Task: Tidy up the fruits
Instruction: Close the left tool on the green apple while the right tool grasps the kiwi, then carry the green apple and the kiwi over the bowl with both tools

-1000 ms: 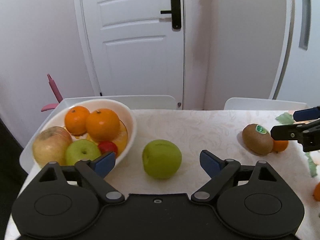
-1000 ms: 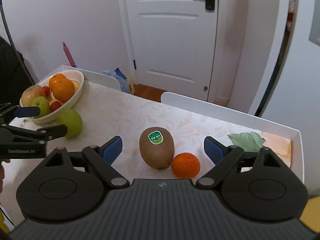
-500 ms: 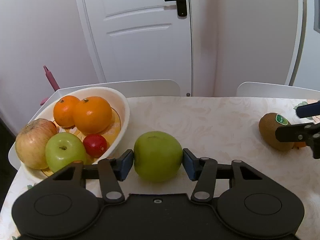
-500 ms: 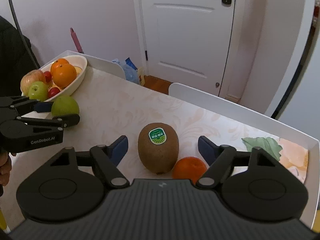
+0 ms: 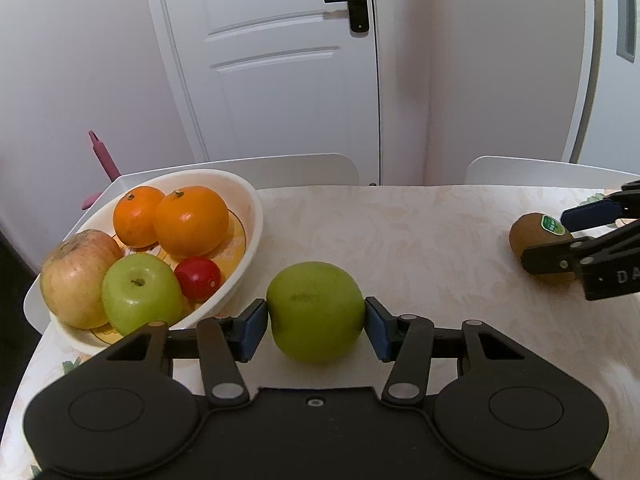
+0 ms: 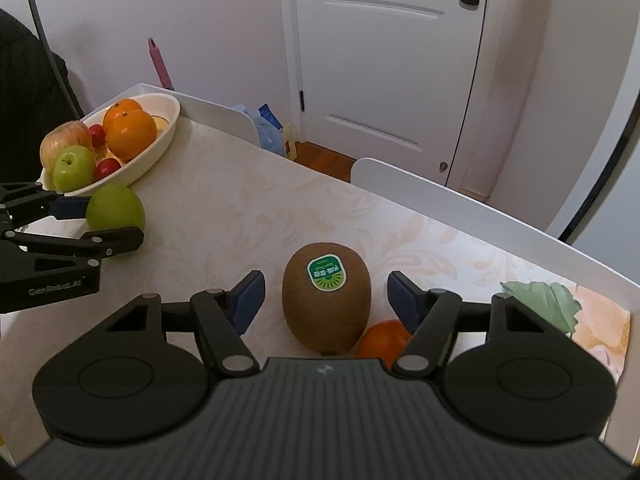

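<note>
Small orange (image 6: 382, 340) half-hidden behind kiwi (image 6: 326, 296)

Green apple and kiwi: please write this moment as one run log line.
left tool: shut on green apple | right tool: closing around kiwi, pads apart | bowl: waiting

- The left hand-held gripper (image 5: 316, 326) has its blue pads (image 5: 253, 327) pressed on a green apple (image 5: 315, 310) on the worktop (image 5: 420, 248).
- A white bowl (image 5: 250, 216) of fruit sits just beside it.
- A kiwi (image 5: 538, 246) lies far right.
</note>
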A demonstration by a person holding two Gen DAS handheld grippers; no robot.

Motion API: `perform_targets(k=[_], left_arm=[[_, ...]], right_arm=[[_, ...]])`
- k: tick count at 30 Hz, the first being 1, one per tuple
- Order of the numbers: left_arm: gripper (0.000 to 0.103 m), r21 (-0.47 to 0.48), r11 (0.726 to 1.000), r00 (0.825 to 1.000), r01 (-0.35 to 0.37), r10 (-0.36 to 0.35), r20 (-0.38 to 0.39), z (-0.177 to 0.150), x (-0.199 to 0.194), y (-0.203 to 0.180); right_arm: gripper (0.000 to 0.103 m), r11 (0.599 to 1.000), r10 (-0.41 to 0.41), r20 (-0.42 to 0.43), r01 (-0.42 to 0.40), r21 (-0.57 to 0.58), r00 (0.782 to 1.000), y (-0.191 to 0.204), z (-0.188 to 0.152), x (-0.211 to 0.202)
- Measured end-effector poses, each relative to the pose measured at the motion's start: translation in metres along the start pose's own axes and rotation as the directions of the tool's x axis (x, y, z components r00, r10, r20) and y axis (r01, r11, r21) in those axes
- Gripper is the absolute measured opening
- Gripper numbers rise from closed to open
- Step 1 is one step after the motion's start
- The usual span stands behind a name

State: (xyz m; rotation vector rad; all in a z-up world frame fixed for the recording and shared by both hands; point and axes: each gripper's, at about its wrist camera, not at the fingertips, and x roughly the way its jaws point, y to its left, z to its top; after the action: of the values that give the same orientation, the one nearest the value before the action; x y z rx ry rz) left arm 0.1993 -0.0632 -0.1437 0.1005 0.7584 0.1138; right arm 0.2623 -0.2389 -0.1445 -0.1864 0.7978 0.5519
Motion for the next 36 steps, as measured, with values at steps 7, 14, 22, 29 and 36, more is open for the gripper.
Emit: perform_targets(k=[7, 14, 22, 29, 36], left_arm=[[0.056, -0.004, 1.000, 1.000, 0.003, -0.003, -0.004, -0.003, -0.004, 0.003], [0.056, -0.011, 1.000, 1.000, 0.006, -0.006, 0.000, -0.007, -0.012, 0.007], [0.056, -0.036, 0.999, 1.000, -0.002, 0.003, 0.025, -0.008, -0.030, 0.015], [0.056, -0.072, 0.997, 0.998, -0.016, 0.021, 0.065, -0.001, -0.056, 0.029], [0.056, -0.089, 0.996, 0.994, -0.023, 0.032, 0.102, 0.010, -0.077, 0.056]], right_arm=[[0.079, 1.000, -0.012, -0.010, 0.012, -0.024, 1.000, 0.005, 0.000, 0.007], [0.062, 0.998, -0.043, -0.015, 0.042, -0.056, 0.999, 0.012, 0.001, 0.010], [0.061, 0.998, -0.010, 0.016, 0.011, -0.061, 1.000, 0.029, 0.007, -0.008], [0.061, 0.997, 0.036, 0.058, -0.033, -0.064, 0.998, 0.054, 0.024, -0.031], [0.061, 0.997, 0.066, 0.092, -0.061, -0.057, 0.994, 0.085, 0.043, -0.045]])
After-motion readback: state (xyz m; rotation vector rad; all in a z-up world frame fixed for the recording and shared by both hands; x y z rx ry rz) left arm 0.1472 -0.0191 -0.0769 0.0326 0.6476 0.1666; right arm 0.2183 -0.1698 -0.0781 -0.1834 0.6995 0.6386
